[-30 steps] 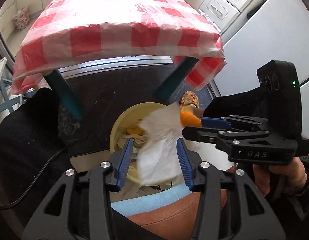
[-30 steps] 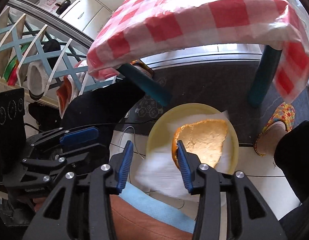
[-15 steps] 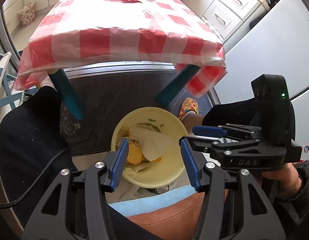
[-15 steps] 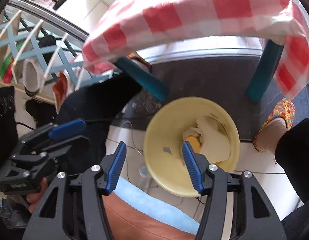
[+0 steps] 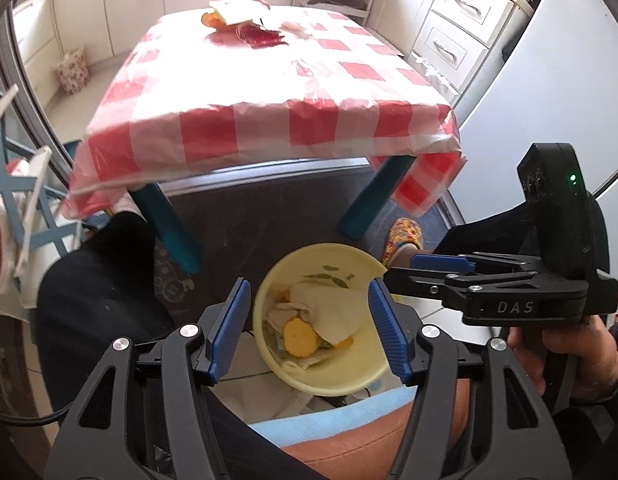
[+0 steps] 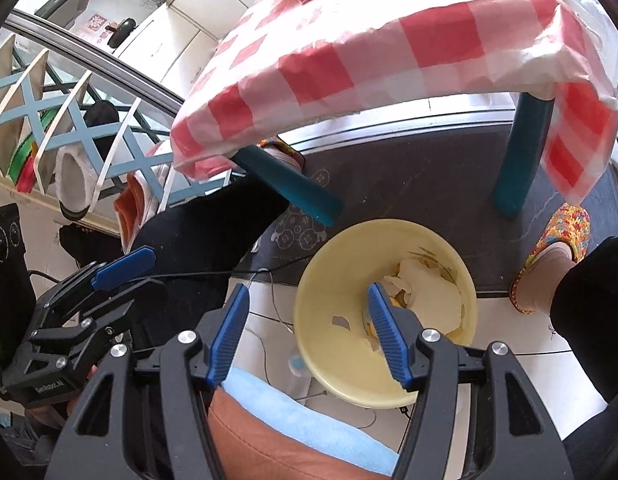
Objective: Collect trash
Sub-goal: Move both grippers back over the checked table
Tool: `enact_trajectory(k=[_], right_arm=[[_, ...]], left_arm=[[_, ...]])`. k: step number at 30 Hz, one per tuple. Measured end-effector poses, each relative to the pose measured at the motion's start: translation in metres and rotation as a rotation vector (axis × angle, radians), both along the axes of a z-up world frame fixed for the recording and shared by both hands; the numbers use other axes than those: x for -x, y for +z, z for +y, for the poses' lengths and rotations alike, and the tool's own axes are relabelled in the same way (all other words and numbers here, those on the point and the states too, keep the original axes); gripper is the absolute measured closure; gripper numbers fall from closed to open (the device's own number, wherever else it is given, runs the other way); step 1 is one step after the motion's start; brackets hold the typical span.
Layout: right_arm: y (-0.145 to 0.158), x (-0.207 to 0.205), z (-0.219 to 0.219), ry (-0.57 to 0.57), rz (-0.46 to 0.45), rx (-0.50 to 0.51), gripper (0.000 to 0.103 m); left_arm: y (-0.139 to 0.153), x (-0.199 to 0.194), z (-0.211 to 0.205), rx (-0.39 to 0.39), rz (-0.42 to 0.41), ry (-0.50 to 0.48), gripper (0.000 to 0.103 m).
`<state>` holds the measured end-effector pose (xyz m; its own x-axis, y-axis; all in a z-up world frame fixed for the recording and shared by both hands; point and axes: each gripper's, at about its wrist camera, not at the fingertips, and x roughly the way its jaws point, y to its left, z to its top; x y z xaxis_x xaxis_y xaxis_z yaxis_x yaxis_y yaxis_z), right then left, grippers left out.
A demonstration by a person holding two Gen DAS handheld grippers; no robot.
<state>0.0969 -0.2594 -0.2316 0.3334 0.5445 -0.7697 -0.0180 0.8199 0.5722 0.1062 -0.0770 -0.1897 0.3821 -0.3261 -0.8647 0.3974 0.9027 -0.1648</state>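
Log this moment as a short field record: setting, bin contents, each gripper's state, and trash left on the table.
setting: kitchen floor by a low table with checked cloth
bin: yellow bin on the floor
contents: white tissue, orange peel
left gripper: open, empty, jaws just opening
right gripper: open, empty, jaws just opening
remaining: wrappers at table's far end

"DAS" on right claw (image 5: 401, 266) body.

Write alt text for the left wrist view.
The open left tool, nothing between its fingers, hangs over a yellow bin holding tissue and orange peel. The right tool reaches in from the right, and behind stands a checked table with more trash.
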Motion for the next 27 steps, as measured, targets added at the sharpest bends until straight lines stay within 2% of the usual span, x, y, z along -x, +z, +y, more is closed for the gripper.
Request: enact_trajectory(k=[4,12,24,27], right_arm=[[0.003,0.0,-0.004,-0.022,-0.015,-0.01,0.043],[0.017,-0.003,-0.009,-0.072,-0.113,-0.008,0.043],[0.042,-0.015,-0.006,-0.08,-0.26,0.119,0.043],[0.051,-0.023,-0.007,-0.076,-0.31,0.151,0.042]], left_arm=[[0.004,0.0,-0.002,-0.037,-0.047,0.006,0.041],[0.008,-0.013,0.001,-0.071,-0.109,0.053,0.039],[0.012,-0.041,-0.002,-0.082,-0.156,0.095,0.037],[0.014,-0.049,-0.003,-0.083,-0.169,0.105,0.032]])
